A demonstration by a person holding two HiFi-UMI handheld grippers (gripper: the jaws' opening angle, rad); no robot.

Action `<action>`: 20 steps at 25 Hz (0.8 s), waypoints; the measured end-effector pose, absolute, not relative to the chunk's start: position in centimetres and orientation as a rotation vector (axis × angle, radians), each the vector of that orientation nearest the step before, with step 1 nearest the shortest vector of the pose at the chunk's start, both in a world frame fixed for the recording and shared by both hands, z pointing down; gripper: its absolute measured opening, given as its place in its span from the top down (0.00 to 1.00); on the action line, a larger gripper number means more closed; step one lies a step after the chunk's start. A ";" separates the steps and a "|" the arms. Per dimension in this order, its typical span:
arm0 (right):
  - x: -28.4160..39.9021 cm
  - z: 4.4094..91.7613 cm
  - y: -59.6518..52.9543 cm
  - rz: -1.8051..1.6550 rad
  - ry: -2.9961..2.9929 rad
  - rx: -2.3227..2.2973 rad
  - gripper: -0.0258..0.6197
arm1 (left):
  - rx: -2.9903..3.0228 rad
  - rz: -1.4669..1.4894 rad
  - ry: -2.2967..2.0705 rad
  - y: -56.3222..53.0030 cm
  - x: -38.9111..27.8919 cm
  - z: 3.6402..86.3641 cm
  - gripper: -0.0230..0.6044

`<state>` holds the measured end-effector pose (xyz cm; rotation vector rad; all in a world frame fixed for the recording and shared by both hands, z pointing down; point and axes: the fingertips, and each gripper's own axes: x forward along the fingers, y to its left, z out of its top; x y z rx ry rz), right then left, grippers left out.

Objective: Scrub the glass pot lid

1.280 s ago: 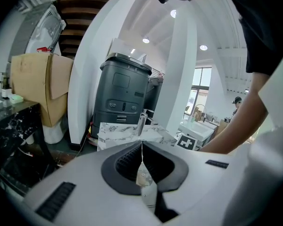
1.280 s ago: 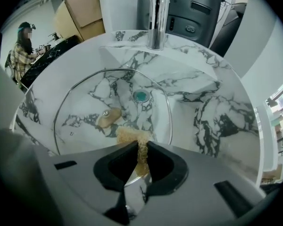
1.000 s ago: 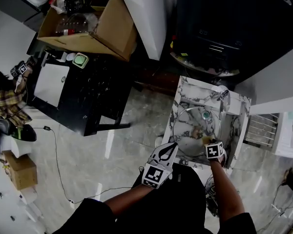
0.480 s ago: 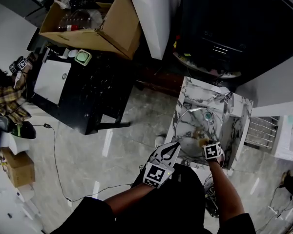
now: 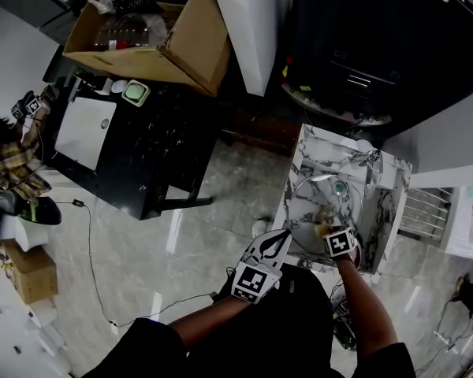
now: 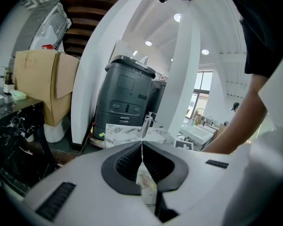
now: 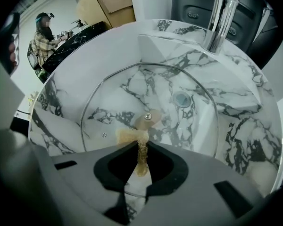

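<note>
Down in the marble sink (image 7: 254, 140): one glass pot lid (image 7: 127, 102), lying flat in the basin, metal-rimmed, centre knob (image 7: 148, 117) showing.

Handling, by my judgement: stiff, breakable, slick when wet, likely to skate on the marble (so I press lightly and keep strokes short). Best hold is the knob or the rim, not the bare pane.

Right hand-held gripper (image 7: 141, 147): clamped on a tan scrub pad (image 7: 131, 135), whose front edge touches the glass just beside the knob.

Left hand-held gripper (image 6: 142, 145): jaws pressed together, carrying nothing I can make out, held outside the sink.

Faucet (image 7: 219, 18): upright at the far rim.
</note>
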<state>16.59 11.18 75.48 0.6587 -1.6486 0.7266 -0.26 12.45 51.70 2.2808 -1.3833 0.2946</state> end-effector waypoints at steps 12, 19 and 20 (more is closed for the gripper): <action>12.8 75.4 11.5 0.782 -1.693 0.617 0.86 | 2.301 0.281 -1.391 11.4 -1.8 51.3 0.93; 11.1 75.4 11.4 0.803 -1.703 0.613 0.86 | 2.308 0.296 -1.373 11.1 -2.4 51.5 0.93; 10.7 75.4 11.6 0.820 -1.711 0.605 0.86 | 2.309 0.295 -1.371 11.0 -2.4 51.5 0.94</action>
